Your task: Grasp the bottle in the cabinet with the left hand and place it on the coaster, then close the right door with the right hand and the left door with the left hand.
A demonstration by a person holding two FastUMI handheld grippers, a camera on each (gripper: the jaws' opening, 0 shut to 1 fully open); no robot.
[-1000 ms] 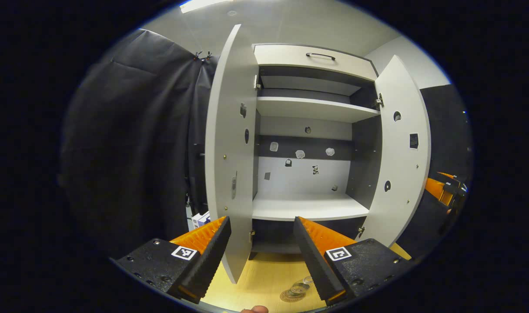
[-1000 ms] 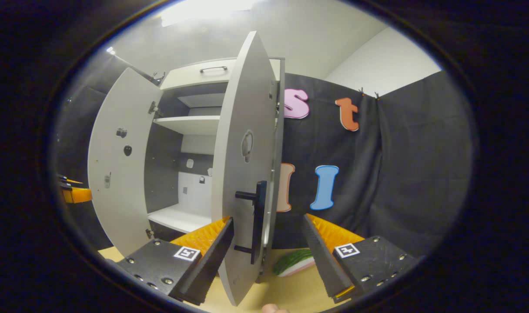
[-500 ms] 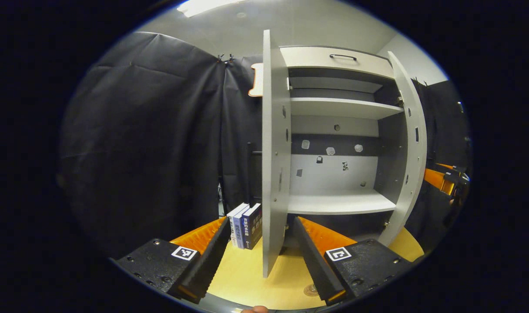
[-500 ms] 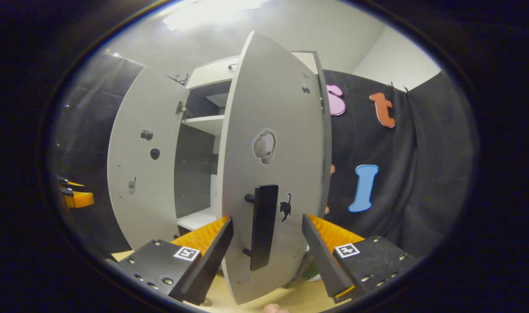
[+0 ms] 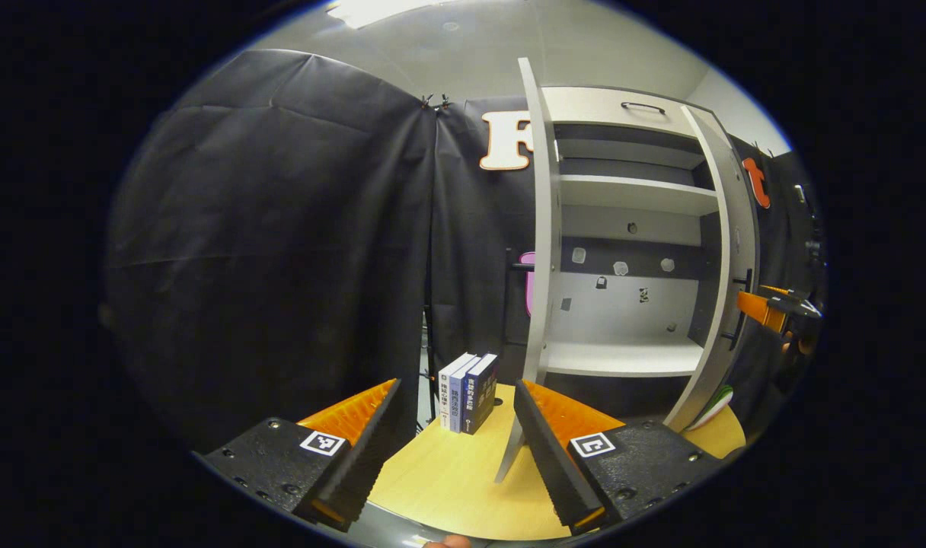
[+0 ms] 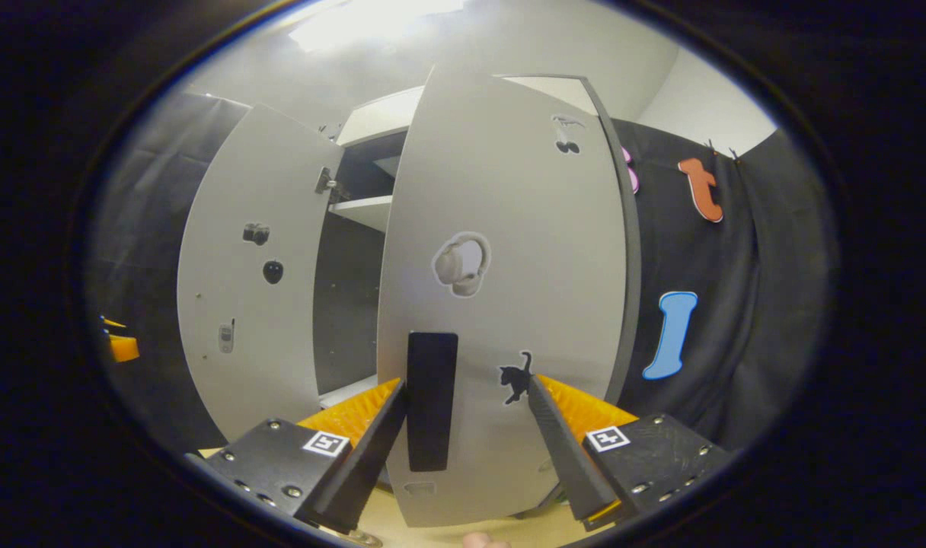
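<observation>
The white cabinet (image 5: 623, 358) stands on the wooden table, its shelves bare. I see its left door (image 5: 543, 228) almost edge-on, swung wide, just beyond my open left gripper (image 5: 455, 449); the door's lower corner sits beside the right finger. The right door (image 6: 509, 289) is partway shut and shows me its outer face. Its black handle (image 6: 431, 399) stands between the fingers of my open right gripper (image 6: 467, 449), close to the left finger, and neither finger presses on it. The right gripper (image 5: 775, 308) also appears beyond the right door (image 5: 726, 266) in the left gripper view.
Three upright books (image 5: 467, 392) stand on the yellow table (image 5: 448, 487) left of the cabinet. A green and white object (image 5: 714, 403) lies by the right door's foot. Black cloth walls close in behind and to both sides.
The right door has swung well toward shut with my right gripper behind its handle. My left gripper has shifted left, from inside the left door to its outer edge, bringing the books into sight.
</observation>
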